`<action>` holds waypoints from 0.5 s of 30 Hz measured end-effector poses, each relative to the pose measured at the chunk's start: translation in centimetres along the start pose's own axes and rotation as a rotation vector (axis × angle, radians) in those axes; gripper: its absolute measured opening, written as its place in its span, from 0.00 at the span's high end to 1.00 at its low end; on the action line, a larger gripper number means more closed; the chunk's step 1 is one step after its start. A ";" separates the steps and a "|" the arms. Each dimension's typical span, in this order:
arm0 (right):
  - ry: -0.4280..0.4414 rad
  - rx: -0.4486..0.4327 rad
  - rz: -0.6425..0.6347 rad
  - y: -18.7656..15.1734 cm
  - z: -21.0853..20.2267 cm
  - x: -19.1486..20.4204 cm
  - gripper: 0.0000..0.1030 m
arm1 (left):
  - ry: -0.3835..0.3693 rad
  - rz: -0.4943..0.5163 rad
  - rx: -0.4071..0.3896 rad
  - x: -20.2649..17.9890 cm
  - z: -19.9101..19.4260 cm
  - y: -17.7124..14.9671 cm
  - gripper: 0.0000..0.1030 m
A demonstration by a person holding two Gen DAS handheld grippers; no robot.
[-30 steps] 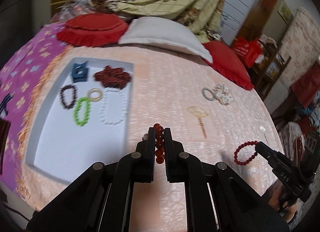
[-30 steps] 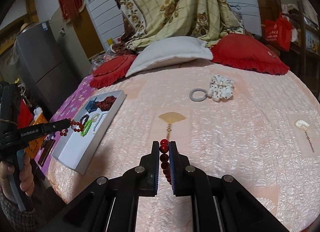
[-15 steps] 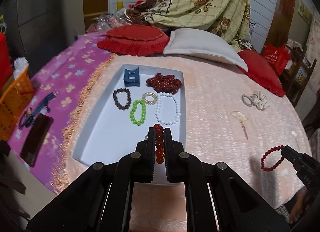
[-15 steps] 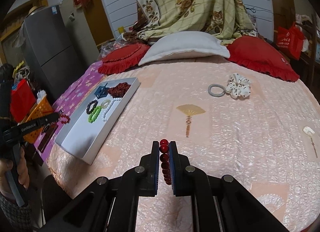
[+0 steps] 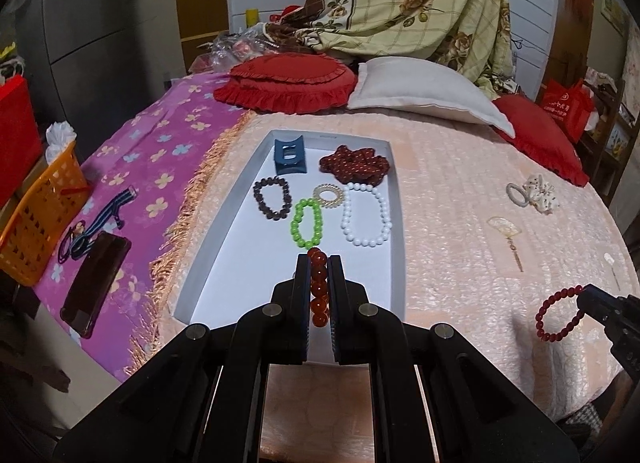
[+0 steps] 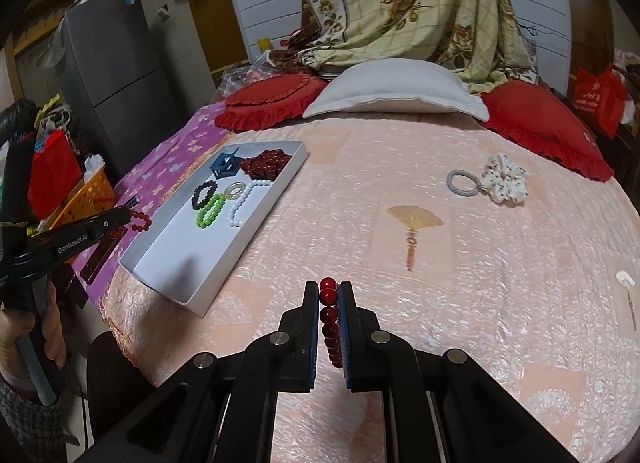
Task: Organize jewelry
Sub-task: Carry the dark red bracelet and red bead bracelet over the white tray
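My left gripper is shut on an orange-red bead bracelet, held above the near part of the white tray. The tray holds a blue clip, a dark red bead pile, a brown bracelet, a green bracelet, a gold ring and a white bracelet. My right gripper is shut on a dark red bead bracelet above the peach bedspread, to the right of the tray. It also shows in the left wrist view.
A grey hair tie and white scrunchie lie far right on the bed. Red cushions and a white pillow line the back. A phone, a strap and an orange basket sit left of the tray.
My left gripper has swung left with its bracelet and now sits over the tray. My right gripper has drawn back a little and turned slightly left, still holding its bracelet.
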State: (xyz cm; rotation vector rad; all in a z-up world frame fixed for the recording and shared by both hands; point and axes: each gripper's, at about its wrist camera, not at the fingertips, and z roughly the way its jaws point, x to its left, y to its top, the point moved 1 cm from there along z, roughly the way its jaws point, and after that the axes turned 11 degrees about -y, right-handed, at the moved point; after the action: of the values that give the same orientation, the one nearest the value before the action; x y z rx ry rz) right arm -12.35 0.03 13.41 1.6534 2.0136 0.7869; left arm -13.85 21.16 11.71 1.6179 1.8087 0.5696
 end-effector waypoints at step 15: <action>0.095 0.026 -0.115 5.2 2.7 8.1 0.92 | -0.005 -0.043 0.044 4.4 2.6 0.2 0.94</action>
State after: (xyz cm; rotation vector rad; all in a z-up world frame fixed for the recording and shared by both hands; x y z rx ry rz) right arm -8.48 9.08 15.06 1.5248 2.1713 0.8146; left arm -11.99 25.27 9.27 1.6044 1.8598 0.5093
